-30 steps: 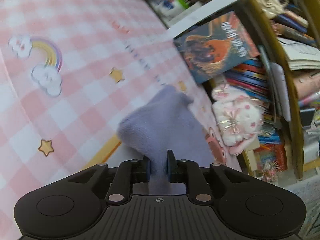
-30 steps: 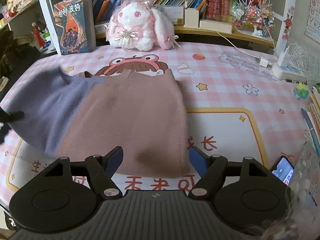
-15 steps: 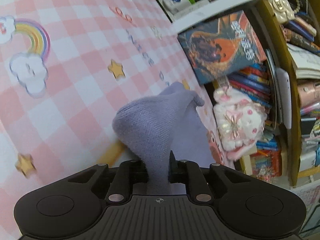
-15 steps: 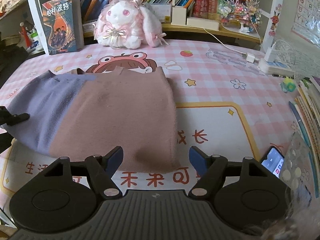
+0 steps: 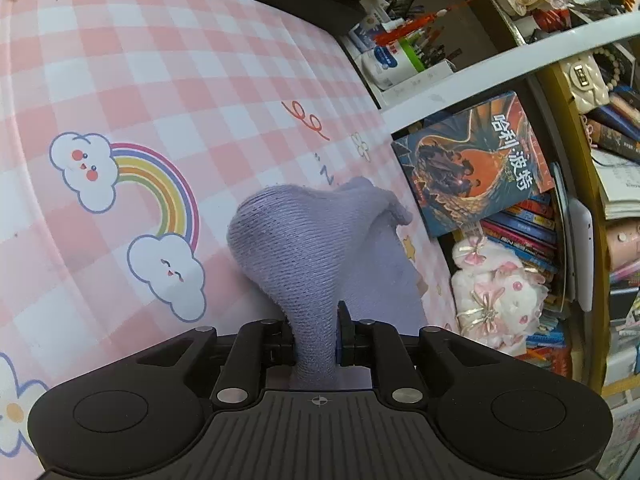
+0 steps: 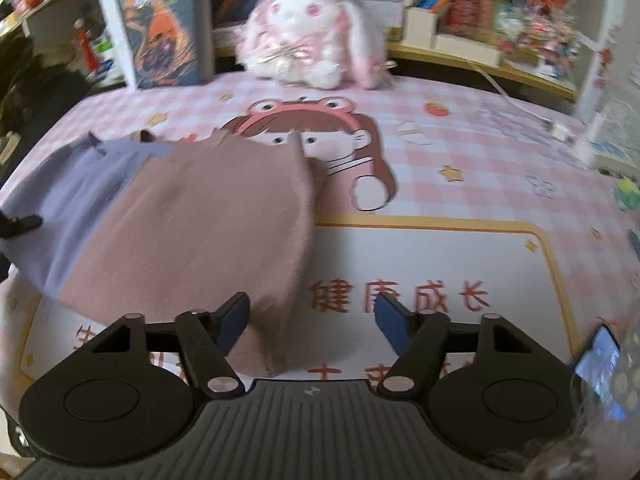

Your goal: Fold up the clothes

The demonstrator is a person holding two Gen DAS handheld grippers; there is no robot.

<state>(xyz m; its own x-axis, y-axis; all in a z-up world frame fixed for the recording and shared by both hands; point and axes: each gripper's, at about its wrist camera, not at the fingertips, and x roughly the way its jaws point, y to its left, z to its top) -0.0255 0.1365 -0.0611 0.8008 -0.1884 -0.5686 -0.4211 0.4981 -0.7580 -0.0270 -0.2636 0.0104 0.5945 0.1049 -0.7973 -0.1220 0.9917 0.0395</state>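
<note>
A knit sweater lies flat on the pink checked mat point(image 6: 440, 252). Its body point(image 6: 200, 232) is dusty pink and its left part point(image 6: 72, 200) is purple. My left gripper point(image 5: 316, 328) is shut on a bunched fold of the purple knit point(image 5: 292, 248), which it holds just above the mat. Its dark tip point(image 6: 20, 224) shows at the left edge of the right wrist view. My right gripper point(image 6: 312, 320) hangs over the sweater's near right corner. Its jaws are closing with that corner between them, and the pads are not pressing on it.
A pink and white plush rabbit point(image 6: 316, 40) and an upright book point(image 6: 164, 32) stand at the mat's far edge before crowded bookshelves. A lit phone point(image 6: 600, 364) lies at the near right. A cable and charger point(image 6: 560, 132) lie at the far right.
My left gripper has drawn the purple part across the mat, and the sweater has slid left, uncovering more of the printed frog-hat figure. My right gripper's jaws have narrowed slightly.
</note>
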